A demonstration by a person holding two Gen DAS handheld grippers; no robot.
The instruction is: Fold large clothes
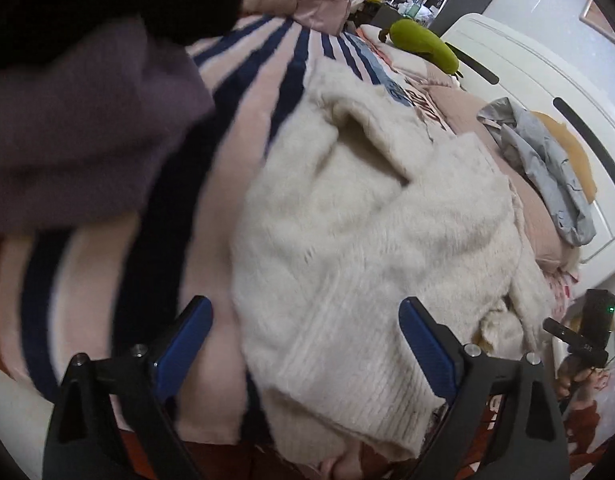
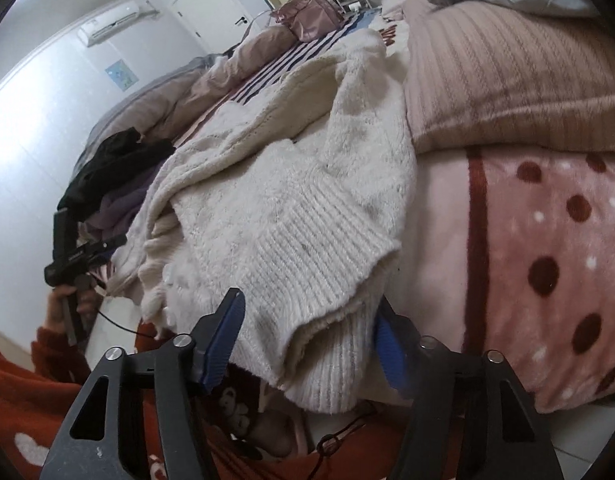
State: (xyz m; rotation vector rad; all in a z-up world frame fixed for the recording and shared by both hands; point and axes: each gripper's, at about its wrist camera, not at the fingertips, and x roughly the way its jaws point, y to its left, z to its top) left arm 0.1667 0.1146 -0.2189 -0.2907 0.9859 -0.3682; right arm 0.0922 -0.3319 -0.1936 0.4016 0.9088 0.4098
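A cream knitted sweater point(image 1: 359, 216) lies rumpled on the striped bed cover point(image 1: 243, 80). It also shows in the right wrist view point(image 2: 275, 200), its ribbed hem hanging over the bed's near edge. My left gripper point(image 1: 307, 344) is open, its blue fingers point(image 1: 187, 344) spread either side of the sweater's lower part, holding nothing. My right gripper point(image 2: 311, 328) is open around the ribbed hem point(image 2: 327, 292), and its right finger is partly hidden behind the knit. The right gripper also shows at the far right of the left wrist view point(image 1: 579, 336).
A purple garment point(image 1: 87, 128) and black cloth point(image 2: 115, 160) lie left of the sweater. A pink striped pillow point(image 2: 507, 72) and spotted blanket point(image 2: 547, 248) lie to the right. Grey clothing point(image 1: 547, 160) and a green plush point(image 1: 423, 44) lie near the white headboard point(image 1: 527, 72).
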